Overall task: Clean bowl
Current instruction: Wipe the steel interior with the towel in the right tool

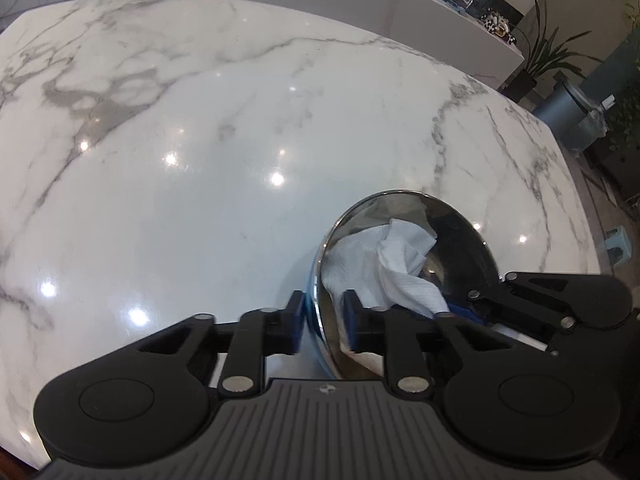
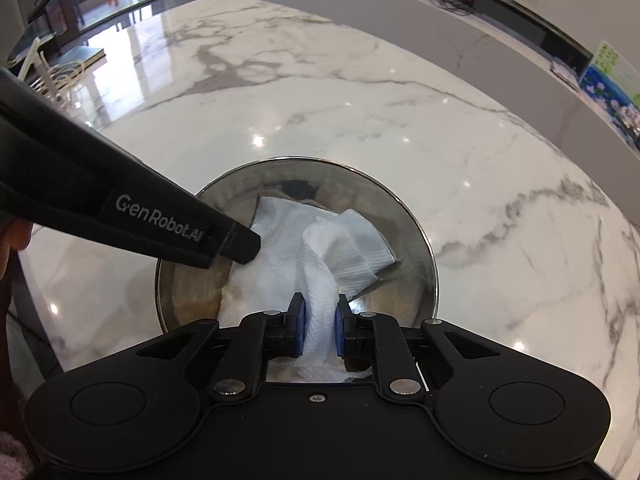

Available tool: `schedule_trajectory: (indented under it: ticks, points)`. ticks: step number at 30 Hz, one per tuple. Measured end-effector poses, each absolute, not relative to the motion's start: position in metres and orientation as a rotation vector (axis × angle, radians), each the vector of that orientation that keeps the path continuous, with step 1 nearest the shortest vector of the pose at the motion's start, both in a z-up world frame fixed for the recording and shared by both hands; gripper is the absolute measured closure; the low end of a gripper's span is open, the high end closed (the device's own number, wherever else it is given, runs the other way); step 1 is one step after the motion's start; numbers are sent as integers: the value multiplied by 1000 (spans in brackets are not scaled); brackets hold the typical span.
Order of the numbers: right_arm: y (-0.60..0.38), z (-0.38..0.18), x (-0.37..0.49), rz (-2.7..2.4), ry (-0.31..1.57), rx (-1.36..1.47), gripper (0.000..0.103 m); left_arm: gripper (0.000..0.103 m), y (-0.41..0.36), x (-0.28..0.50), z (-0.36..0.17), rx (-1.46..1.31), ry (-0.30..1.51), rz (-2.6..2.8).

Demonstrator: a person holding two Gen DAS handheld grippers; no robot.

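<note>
Left tongs (image 1: pixel 323 322) clamping bowl (image 1: pixel 460 240) rim, right tongs (image 2: pixel 321 330) pinching paper towel (image 2: pixel 296 248)

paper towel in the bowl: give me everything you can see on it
The paper towel is white, thin and embossed with a fine ribbed texture, crumpled into loose folds rather than flat. It lies inside the shiny metal bowl, covering much of the bottom and the left inner wall. One twisted strip runs between the blue pads of the right gripper, which is shut on it. The left gripper straddles the bowl's rim, its inner finger against the towel. No stains or tears are visible.
</note>
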State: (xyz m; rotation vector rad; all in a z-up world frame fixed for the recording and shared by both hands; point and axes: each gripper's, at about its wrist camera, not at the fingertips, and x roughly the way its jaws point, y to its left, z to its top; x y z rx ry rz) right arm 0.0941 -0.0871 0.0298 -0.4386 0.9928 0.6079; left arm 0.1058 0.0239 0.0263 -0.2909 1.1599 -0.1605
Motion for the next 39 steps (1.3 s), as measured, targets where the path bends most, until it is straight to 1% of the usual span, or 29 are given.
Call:
schedule_trajectory:
  ticks: [4,6,8,10,21,27,33,39]
  points:
    - [-90,38,90,659,962,-473,86,89,27,105,26,-309,1162,-159]
    - [-91,43,86,699,951,-502,78,90,28,105,25,-314,1162,-160]
    - [-89,46,84,728,941,-528,64,90,27,106,26,-317,1161,-166]
    - [-86,45,85,744,935,-545,62,90,26,106,26,-308,1163,-168]
    - [-73,32,111,749,1050,-421,62,91,28,107,24,-294,1170,-186]
    - [-68,32,111,763,1077,-481,62,91,25,106,24,-273,1169,-184]
    - [-67,32,109,778,1104,-536,69,91,18,107,26,-200,1161,-182]
    - [-70,34,107,772,1139,-571,82,91,18,108,26,-191,1163,-188]
